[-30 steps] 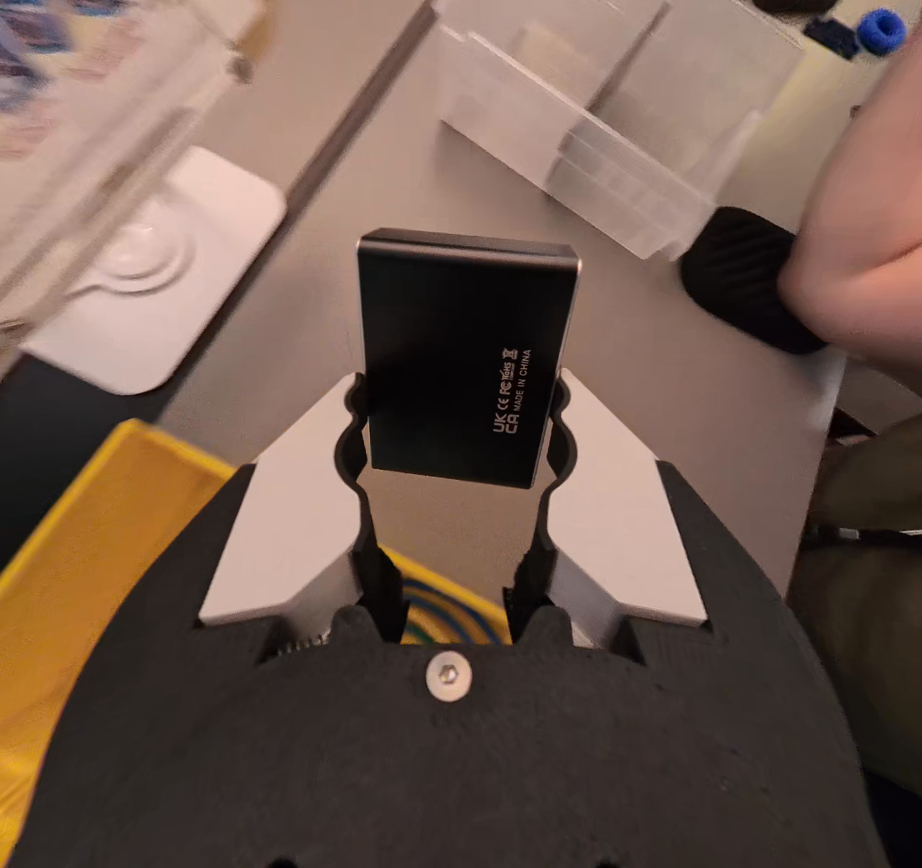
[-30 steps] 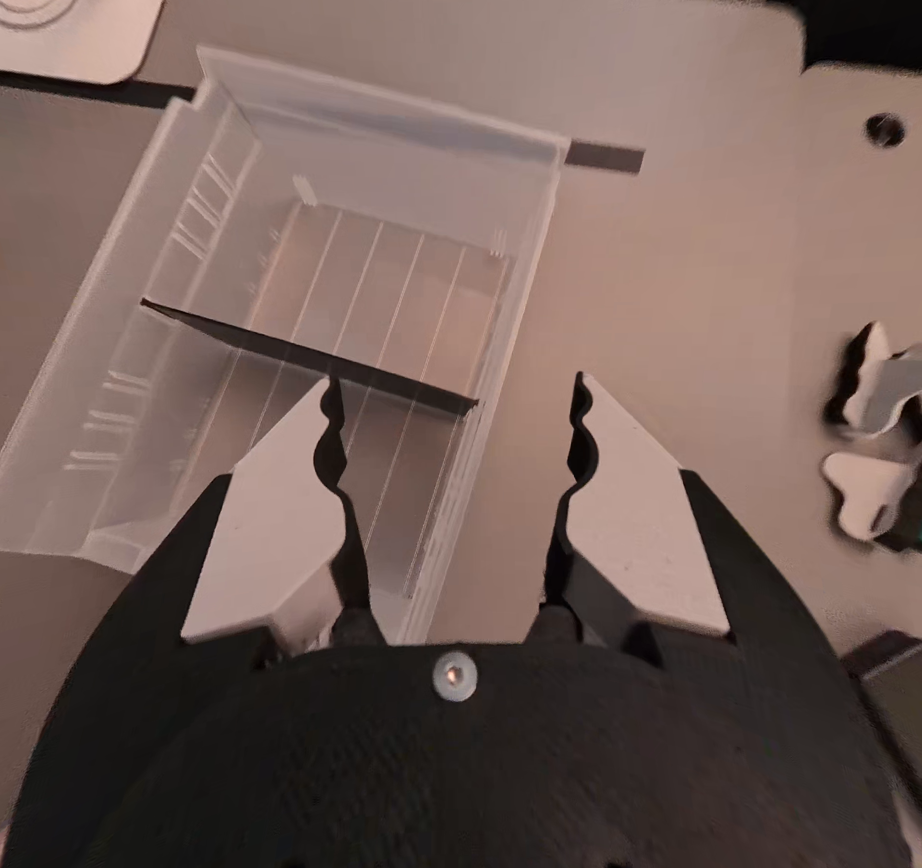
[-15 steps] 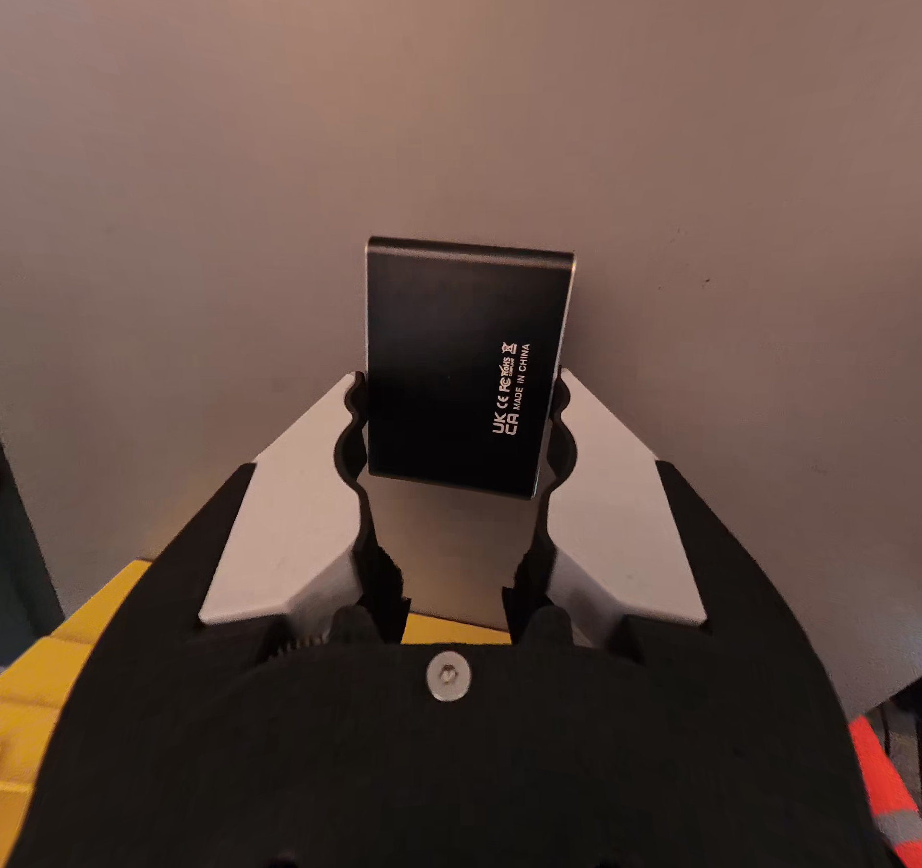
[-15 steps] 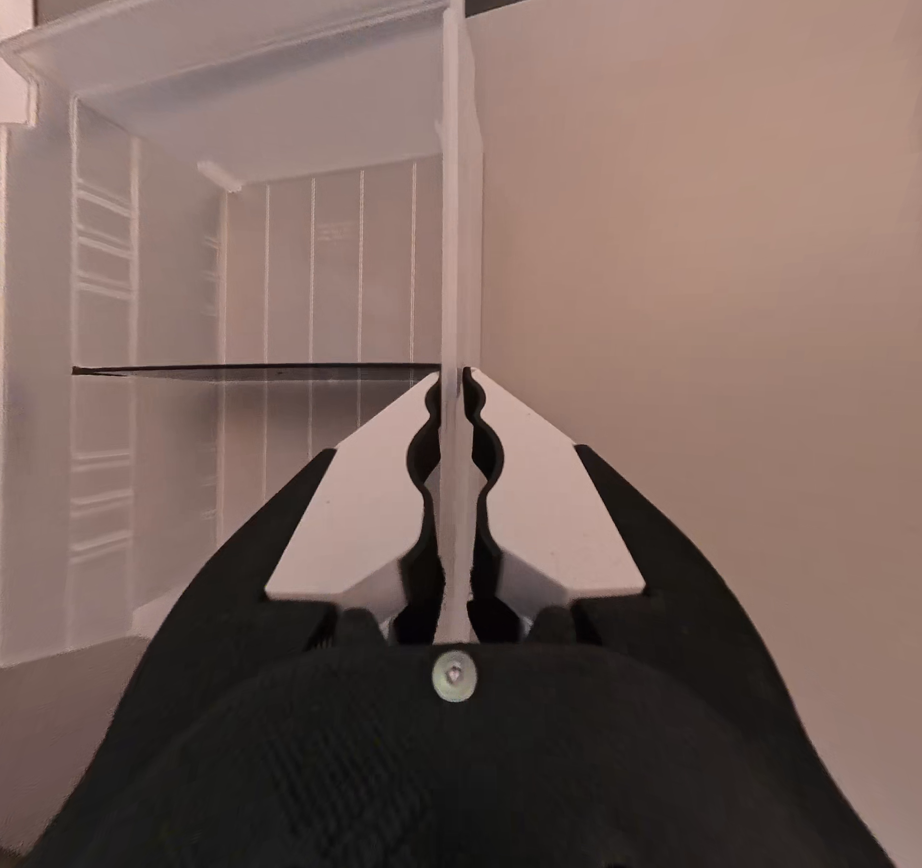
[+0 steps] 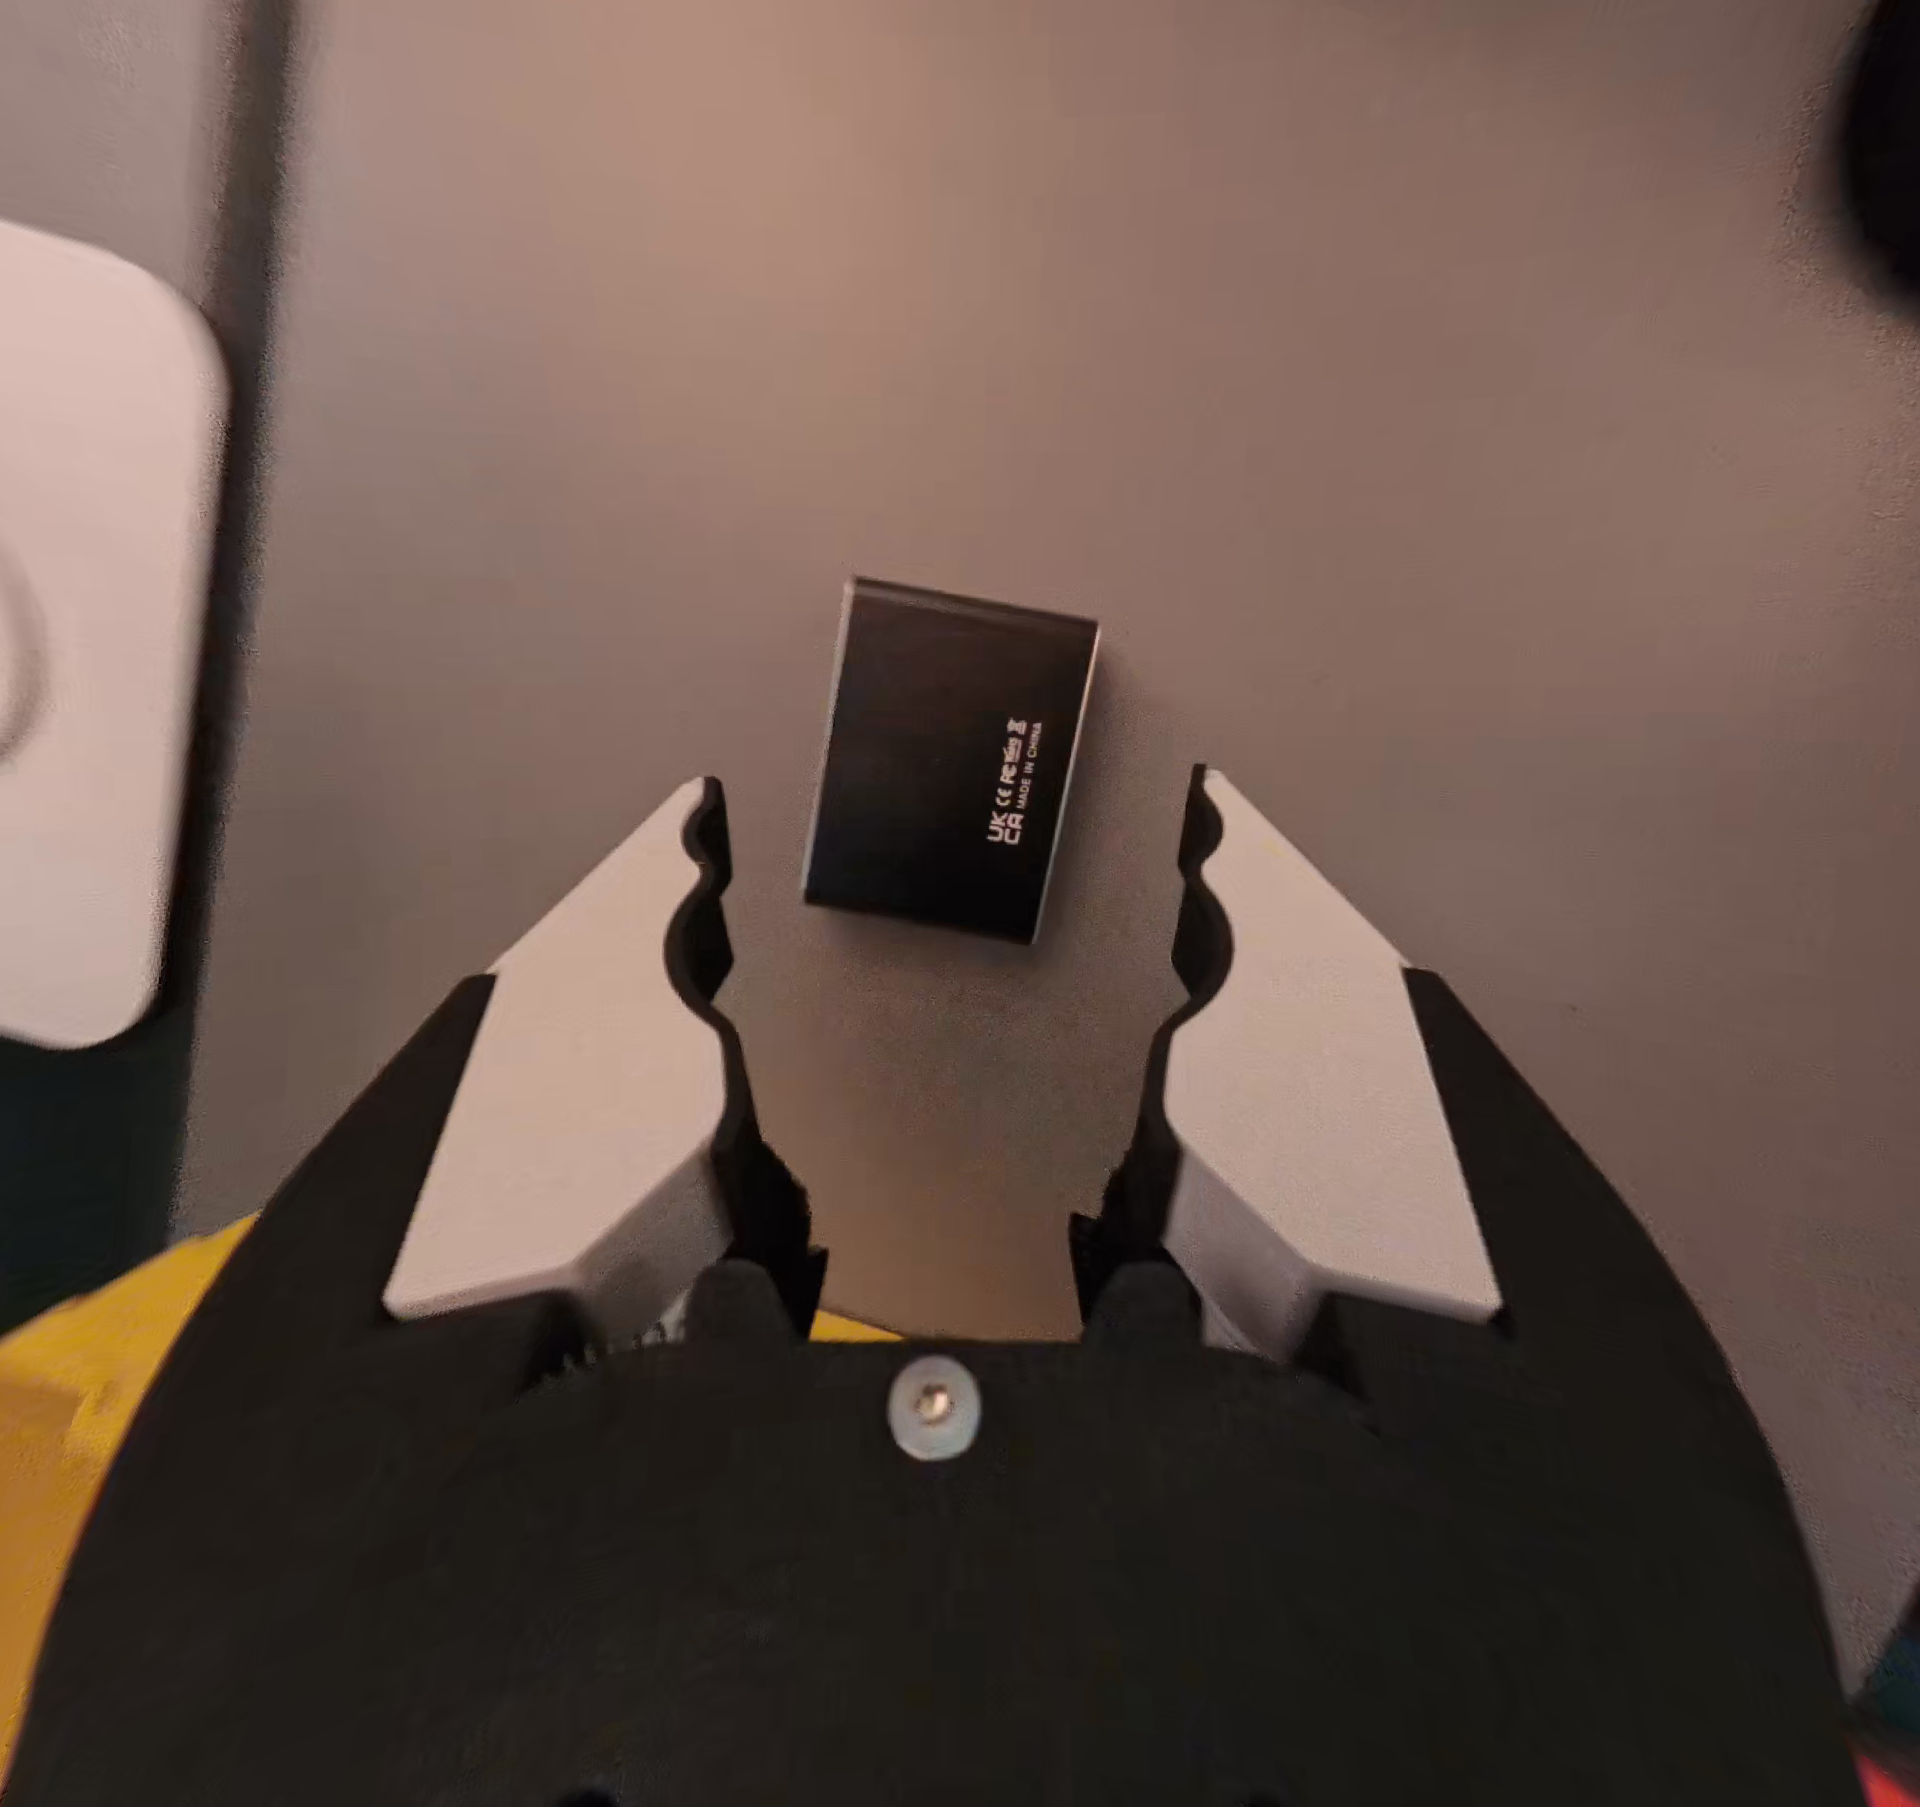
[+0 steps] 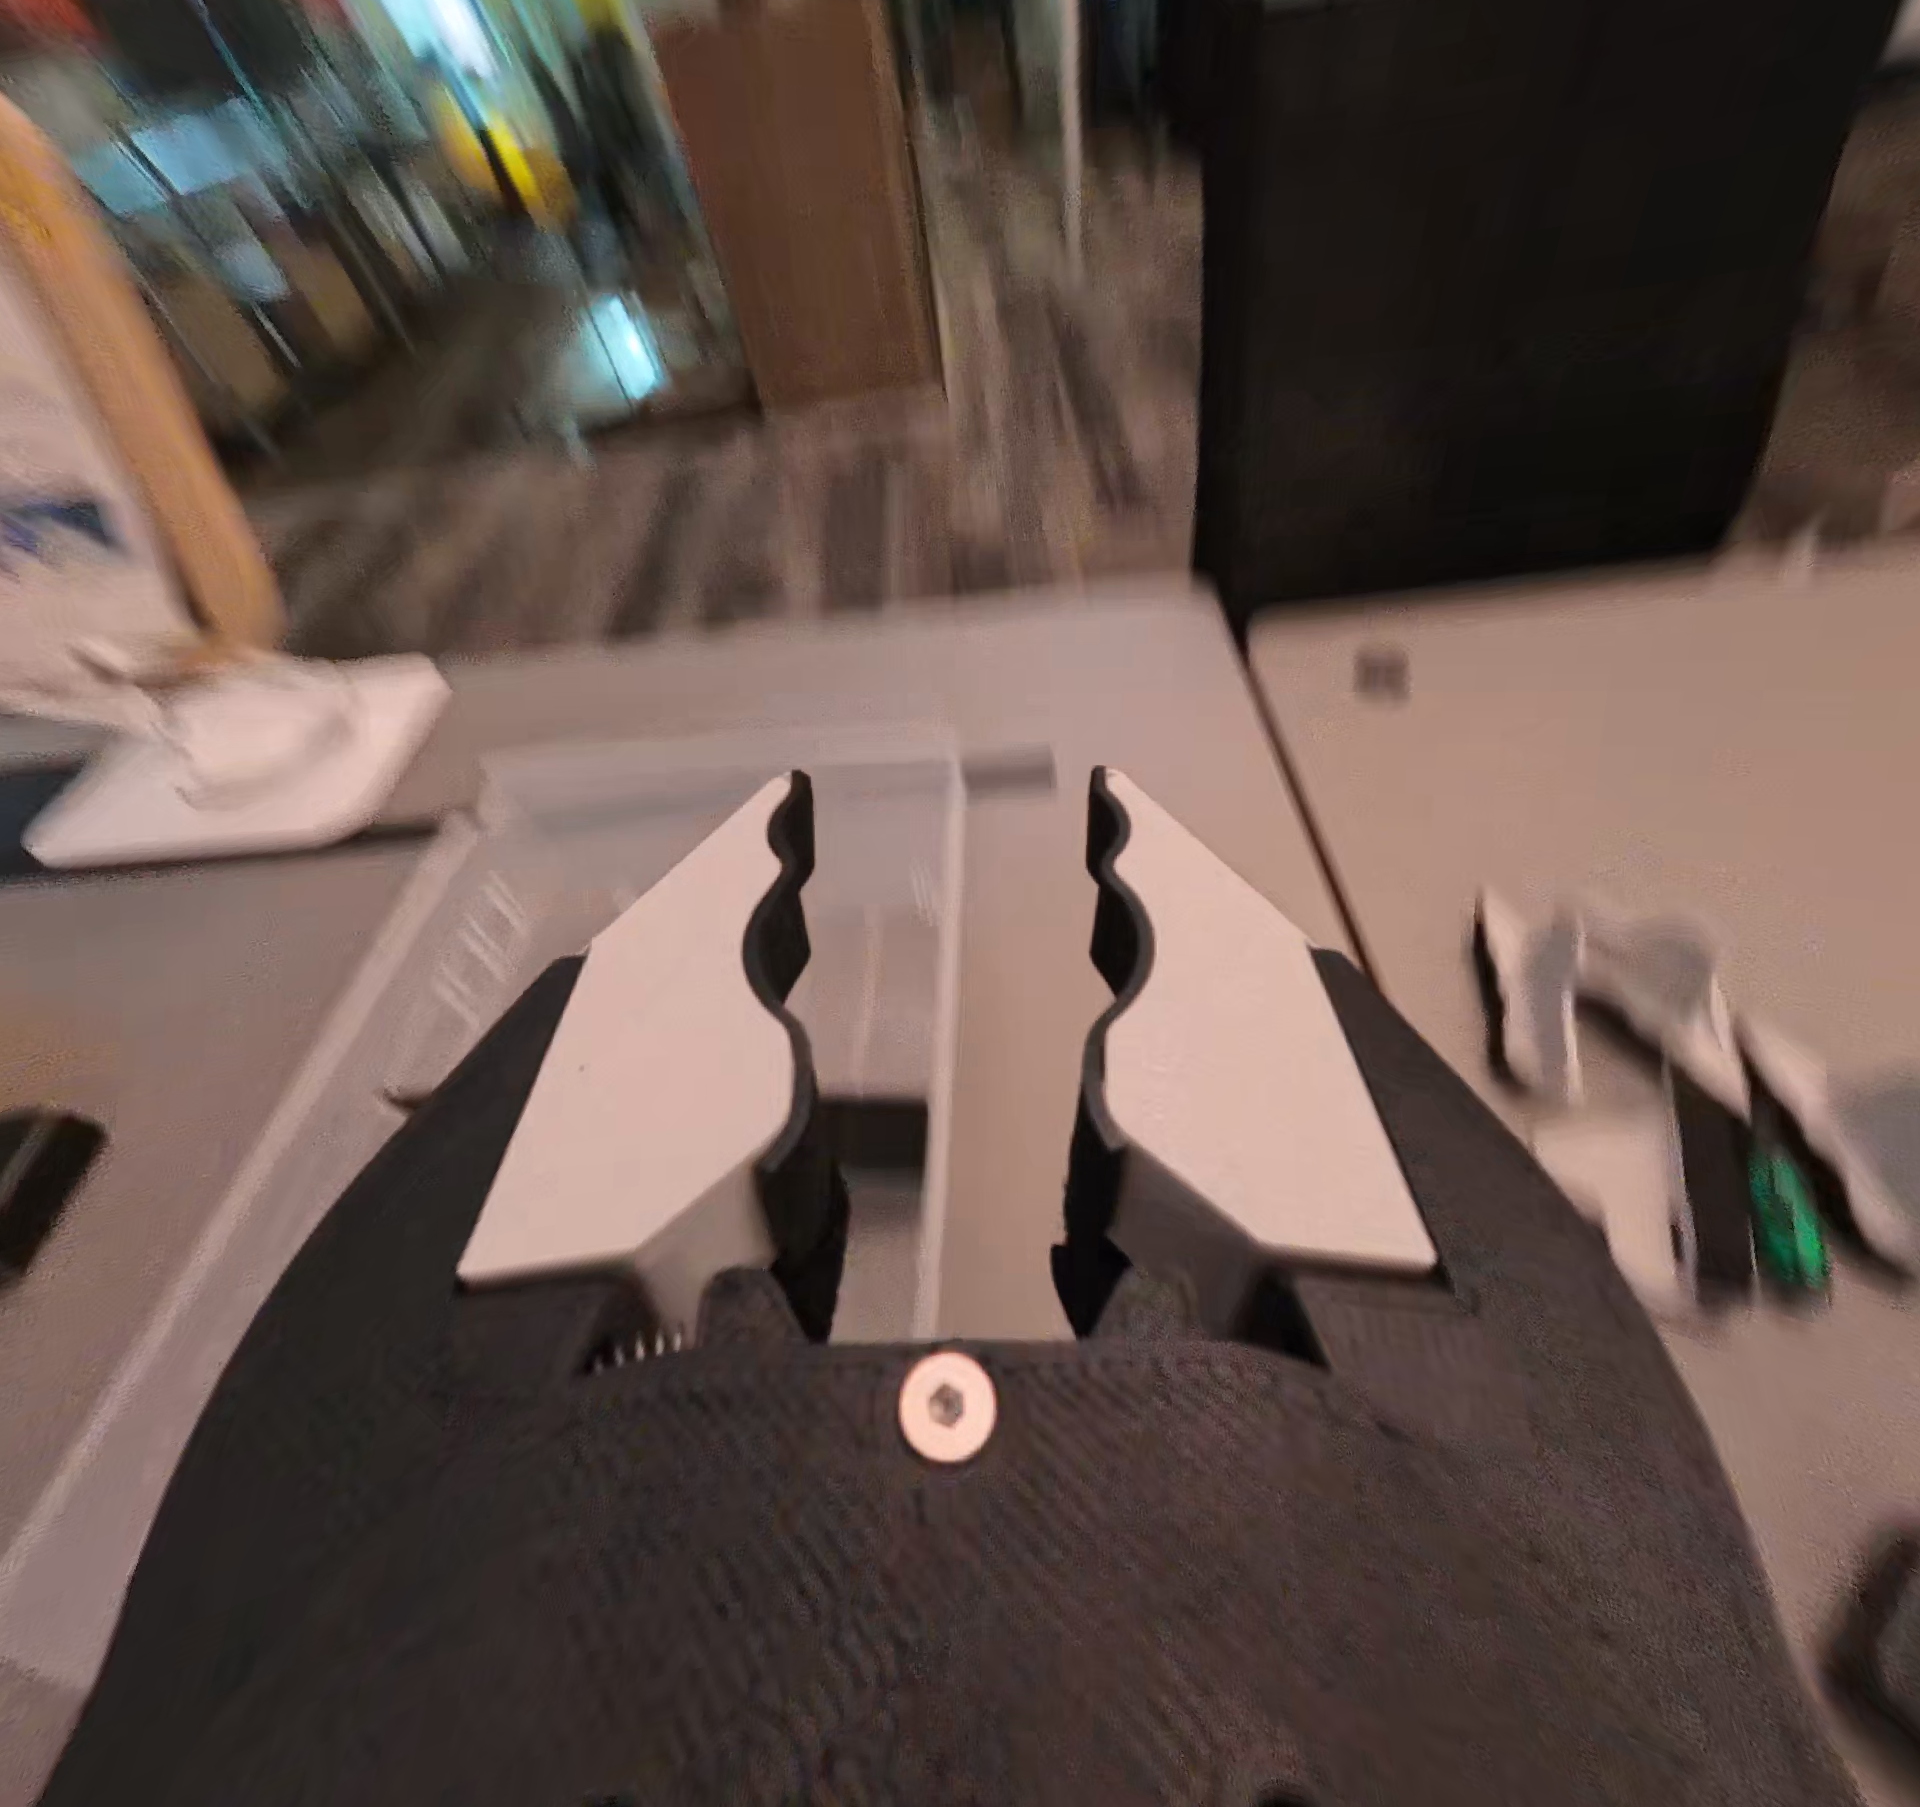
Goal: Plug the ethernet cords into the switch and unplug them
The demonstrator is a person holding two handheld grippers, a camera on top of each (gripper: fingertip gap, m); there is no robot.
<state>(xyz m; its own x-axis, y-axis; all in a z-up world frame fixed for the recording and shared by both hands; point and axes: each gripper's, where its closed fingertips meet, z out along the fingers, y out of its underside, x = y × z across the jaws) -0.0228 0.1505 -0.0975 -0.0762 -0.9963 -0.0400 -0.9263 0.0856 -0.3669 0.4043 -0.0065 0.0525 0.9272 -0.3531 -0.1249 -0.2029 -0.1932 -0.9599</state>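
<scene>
The switch [image 5: 948,758], a small flat black box with white marks on its upper face, lies on the grey table [image 5: 1351,407]. My left gripper [image 5: 954,783] is open and raised above it, with the switch seen between the fingertips and free of them. My right gripper [image 6: 948,783] is open and empty, above the right wall of a clear plastic bin [image 6: 665,884]. That view is blurred by motion. No ethernet cords show clearly.
A yellow bin [image 5: 62,1383] sits at the lower left in the left wrist view, and a white stand base [image 5: 94,635] at the left. In the right wrist view, spare white gripper parts [image 6: 1662,1061] lie on the table at the right, with the white base [image 6: 239,770] at the back left. The gap from one gripper's tips to the other's is roughly 50 centimeters.
My left gripper has let go of the switch, which now lies on the table, and has lifted away. My right gripper has released the bin's wall, opened and tilted up.
</scene>
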